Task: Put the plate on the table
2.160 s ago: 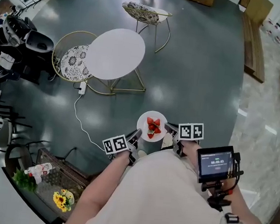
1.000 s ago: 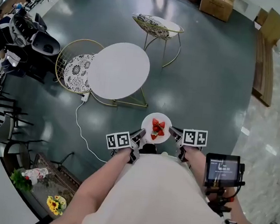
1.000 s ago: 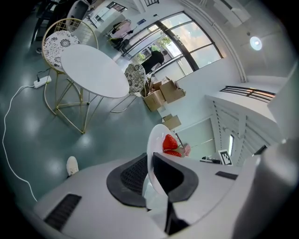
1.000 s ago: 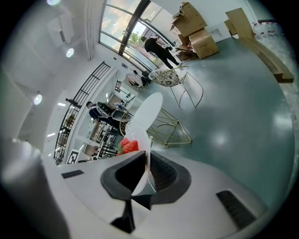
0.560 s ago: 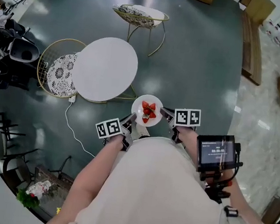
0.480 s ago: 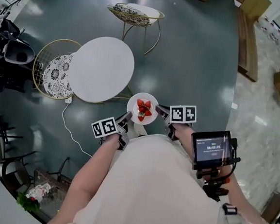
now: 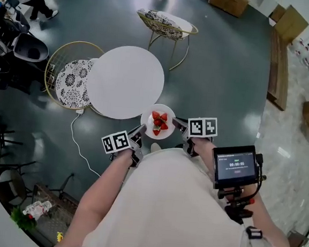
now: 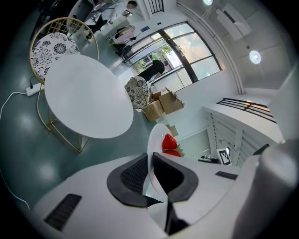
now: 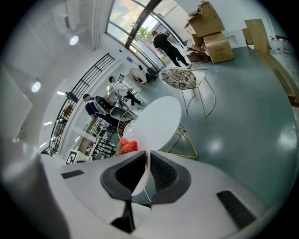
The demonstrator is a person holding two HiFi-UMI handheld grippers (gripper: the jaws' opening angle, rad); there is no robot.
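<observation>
A small white plate with red strawberries is carried in the air between both grippers. My left gripper is shut on its left rim, seen as the plate edge-on between the jaws. My right gripper is shut on the right rim, where the plate shows edge-on with the strawberries behind. The round white table stands just ahead and left, its near edge almost under the plate. Both gripper views show the table bare.
A gold wire chair with a patterned cushion sits at the table's left, another chair beyond it. A white cable runs over the dark floor. A wooden bench and cardboard boxes stand far right. People stand in the background.
The plate, held by both grippers, has come closer to the round table; it now hangs at the table's near edge. The grips have not changed.
</observation>
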